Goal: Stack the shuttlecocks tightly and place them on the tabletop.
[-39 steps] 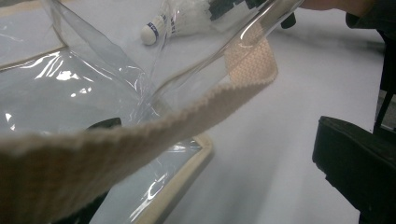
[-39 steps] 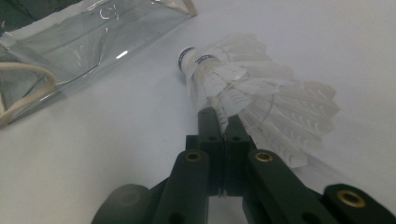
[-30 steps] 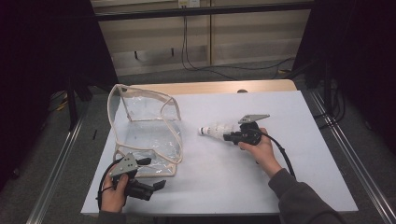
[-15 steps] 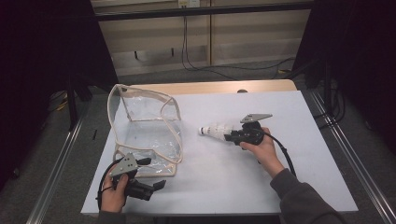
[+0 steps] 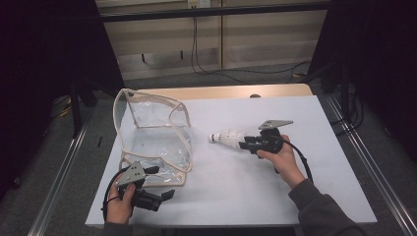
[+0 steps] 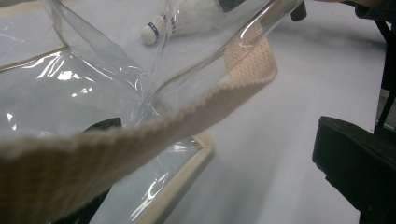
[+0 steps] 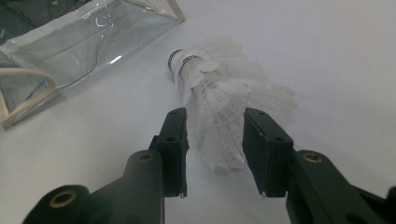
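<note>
hidden: left claw (image 6: pixel 233 186) tip behind bag strap (image 6: pixel 140 140) | cut off: shuttlecock (image 6: pixel 187 18) feathers at top edge

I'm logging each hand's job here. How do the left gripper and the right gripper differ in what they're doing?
The left gripper sits at the near corner of the clear pouch, its beige trim across its camera; the right gripper has the white shuttlecock between its fingers, which have just been opening. Left points toward the right; right points left. Both are hand-held, low over the white table.

No readable text

The white feathered shuttlecock (image 7: pixel 219 93) carries a dark band at its cork, at 12 o'clock; any lettering is too blurred to read.
</note>
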`<act>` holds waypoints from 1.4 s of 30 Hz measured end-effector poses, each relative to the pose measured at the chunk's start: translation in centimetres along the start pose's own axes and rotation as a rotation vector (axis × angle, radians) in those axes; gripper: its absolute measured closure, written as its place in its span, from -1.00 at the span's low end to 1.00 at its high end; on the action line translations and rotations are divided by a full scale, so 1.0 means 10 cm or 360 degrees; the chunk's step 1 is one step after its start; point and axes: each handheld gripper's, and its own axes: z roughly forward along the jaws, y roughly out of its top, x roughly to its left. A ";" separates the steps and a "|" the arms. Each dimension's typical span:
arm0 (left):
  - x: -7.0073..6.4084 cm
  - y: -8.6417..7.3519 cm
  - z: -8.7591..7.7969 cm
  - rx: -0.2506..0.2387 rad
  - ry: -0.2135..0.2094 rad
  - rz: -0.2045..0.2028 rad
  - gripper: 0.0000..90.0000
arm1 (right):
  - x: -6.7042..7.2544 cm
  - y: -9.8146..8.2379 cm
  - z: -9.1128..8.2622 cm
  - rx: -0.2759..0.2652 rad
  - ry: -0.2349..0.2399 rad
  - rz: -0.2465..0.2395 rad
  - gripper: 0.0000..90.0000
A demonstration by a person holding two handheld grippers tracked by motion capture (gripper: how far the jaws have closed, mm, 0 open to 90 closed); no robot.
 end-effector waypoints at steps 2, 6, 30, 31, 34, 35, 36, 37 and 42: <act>0.00 0.00 0.00 0.0001 0.0002 0.0001 -0.94 | 0.01 0.00 0.00 0.0001 -0.0002 -0.0004 0.22; 0.00 0.00 0.00 -0.0003 0.0000 -0.0005 -0.94 | 0.03 0.00 0.02 0.0007 -0.0004 -0.0009 0.07; 0.00 0.00 0.00 0.0000 0.0002 0.0000 -0.94 | 0.08 0.00 0.14 -0.0012 -0.0013 0.0086 -0.64; 0.00 0.00 0.00 0.0001 0.0002 0.0000 -0.94 | 0.08 0.00 0.14 -0.0010 -0.0013 0.0087 -0.64; 0.00 0.00 0.00 -0.0001 0.0001 -0.0002 -0.94 | 0.09 0.01 0.16 -0.0013 -0.0012 0.0090 -0.65; 0.00 0.00 0.00 0.0000 0.0001 -0.0001 -0.94 | 0.09 0.01 0.16 -0.0011 -0.0014 0.0086 -0.65; 0.00 0.00 0.00 -0.0001 0.0001 -0.0001 -0.94 | 0.09 0.01 0.17 -0.0012 -0.0016 0.0087 -0.66; 0.00 0.00 0.00 -0.0002 0.0002 -0.0004 -0.94 | 0.10 0.01 0.18 -0.0008 -0.0014 0.0087 -0.66; 0.00 0.00 0.00 0.0002 0.0003 -0.0002 -0.94 | 0.11 0.01 0.21 -0.0007 -0.0014 0.0089 -0.67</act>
